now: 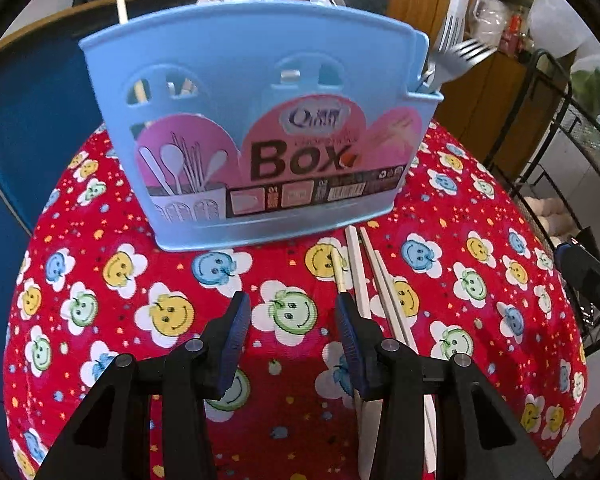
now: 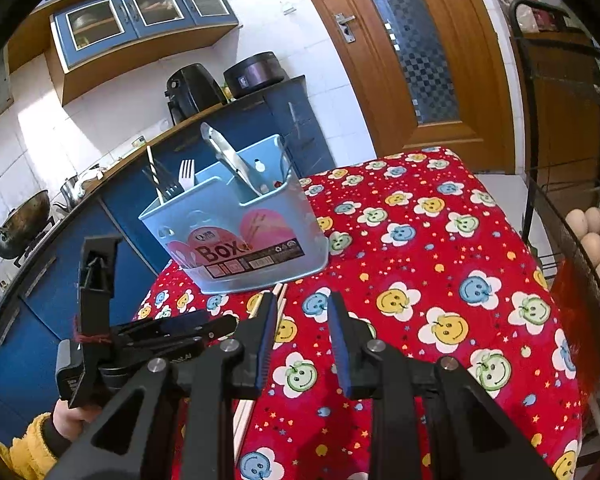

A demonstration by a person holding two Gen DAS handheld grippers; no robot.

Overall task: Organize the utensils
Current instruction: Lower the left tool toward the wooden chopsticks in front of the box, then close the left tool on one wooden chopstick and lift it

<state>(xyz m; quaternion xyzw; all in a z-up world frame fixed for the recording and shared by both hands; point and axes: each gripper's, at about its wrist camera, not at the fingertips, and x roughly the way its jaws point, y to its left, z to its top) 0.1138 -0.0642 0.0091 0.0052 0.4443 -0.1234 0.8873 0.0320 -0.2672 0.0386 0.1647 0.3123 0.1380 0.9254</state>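
Hovering over the red cloth printed with smiling flower faces (image 1: 300, 276), the left gripper (image 1: 292, 314) has its blue ribbed pads apart with nothing between them. Just beside its right pad, partly under that finger, lie several pale wooden chopsticks (image 1: 358, 264), long, thin and square-edged, flat on the cloth and running away from the gripper toward the light blue plastic utensil box (image 1: 236, 80). Their far ends reach the foot of the box, which stands upright straight ahead of the left gripper and blocks the view beyond.

The right gripper (image 2: 302, 328) is also over the cloth, its pads parted by a narrower gap and empty; the chopsticks lie just to the left of its left pad, and the box is ahead and slightly left. In its view a hand in a yellow fuzzy sleeve (image 2: 24, 448) holds the left gripper's handle.

A pink label on the box front reads "Box" in large brown letters, with a "Q" logo above and drawn spoons and chopsticks at one side; smaller print is unreadable. The box has smooth walls with arched cut-outs and separate compartments. Metal forks (image 1: 456, 60), a pair of shiny metal tongs (image 2: 232, 156) and one pale stick stand in it.
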